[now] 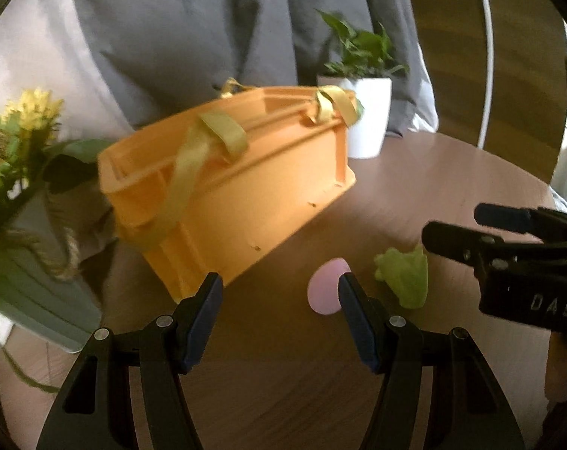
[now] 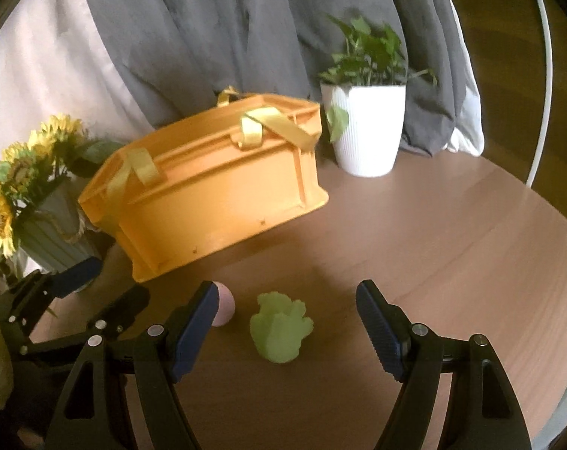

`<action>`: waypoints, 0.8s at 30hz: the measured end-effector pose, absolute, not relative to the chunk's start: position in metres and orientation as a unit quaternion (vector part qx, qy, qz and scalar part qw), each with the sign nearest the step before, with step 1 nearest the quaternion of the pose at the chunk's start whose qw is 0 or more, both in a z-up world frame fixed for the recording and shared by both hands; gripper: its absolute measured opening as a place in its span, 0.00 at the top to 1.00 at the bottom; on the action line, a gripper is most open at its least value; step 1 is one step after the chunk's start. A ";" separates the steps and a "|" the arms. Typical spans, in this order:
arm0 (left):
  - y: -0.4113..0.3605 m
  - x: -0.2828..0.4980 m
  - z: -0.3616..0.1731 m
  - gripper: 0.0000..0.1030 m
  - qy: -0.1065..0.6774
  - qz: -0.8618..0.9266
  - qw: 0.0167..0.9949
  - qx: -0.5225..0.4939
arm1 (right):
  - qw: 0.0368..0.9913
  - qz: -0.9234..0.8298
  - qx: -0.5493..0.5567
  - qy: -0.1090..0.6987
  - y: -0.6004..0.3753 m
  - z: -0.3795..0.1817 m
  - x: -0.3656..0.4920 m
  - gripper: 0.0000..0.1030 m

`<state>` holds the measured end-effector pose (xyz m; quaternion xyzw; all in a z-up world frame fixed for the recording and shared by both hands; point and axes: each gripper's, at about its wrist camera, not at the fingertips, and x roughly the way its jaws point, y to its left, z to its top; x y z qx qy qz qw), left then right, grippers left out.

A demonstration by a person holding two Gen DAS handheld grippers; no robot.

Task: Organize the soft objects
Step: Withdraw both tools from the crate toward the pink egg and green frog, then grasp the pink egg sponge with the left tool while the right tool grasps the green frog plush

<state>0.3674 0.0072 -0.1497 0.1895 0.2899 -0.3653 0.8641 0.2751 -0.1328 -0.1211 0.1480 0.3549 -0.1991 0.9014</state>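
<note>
Grey curtains hang behind your round wooden table point(image 2: 452, 232). The green soft toy point(image 2: 279, 332) and pink ball point(image 2: 223, 309) lie near the orange basket point(image 2: 216, 191). Your left hand-held gripper point(image 1: 279, 292) and right hand-held gripper point(image 2: 285, 300) both gape, holding nothing.

A home living space: a round wooden table point(image 2: 452, 232) before grey curtains point(image 2: 208, 30), bearing a white potted plant point(image 2: 369, 131), a vase of sunflowers point(image 2: 39, 202) and an orange basket point(image 2: 216, 195).
</note>
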 end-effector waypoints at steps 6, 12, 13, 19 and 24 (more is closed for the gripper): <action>0.001 0.372 -0.168 0.39 0.298 -0.387 0.850 0.195 | 0.898 -0.201 0.154 0.361 -0.133 -0.135 0.281 0.27; -0.009 0.377 -0.181 0.39 0.308 -0.412 0.835 0.198 | 0.890 -0.199 0.169 0.374 -0.136 -0.150 0.287 0.31; -0.011 0.378 -0.183 0.39 0.308 -0.412 0.833 0.201 | 0.888 -0.198 0.172 0.376 -0.137 -0.153 0.287 0.33; -0.023 0.379 -0.192 0.39 0.313 -0.428 0.820 0.216 | 0.881 -0.192 0.190 0.389 -0.142 -0.165 0.288 0.37; -0.034 0.382 -0.198 0.39 0.313 -0.429 0.815 0.230 | 0.882 -0.185 0.184 0.393 -0.141 -0.167 0.293 0.41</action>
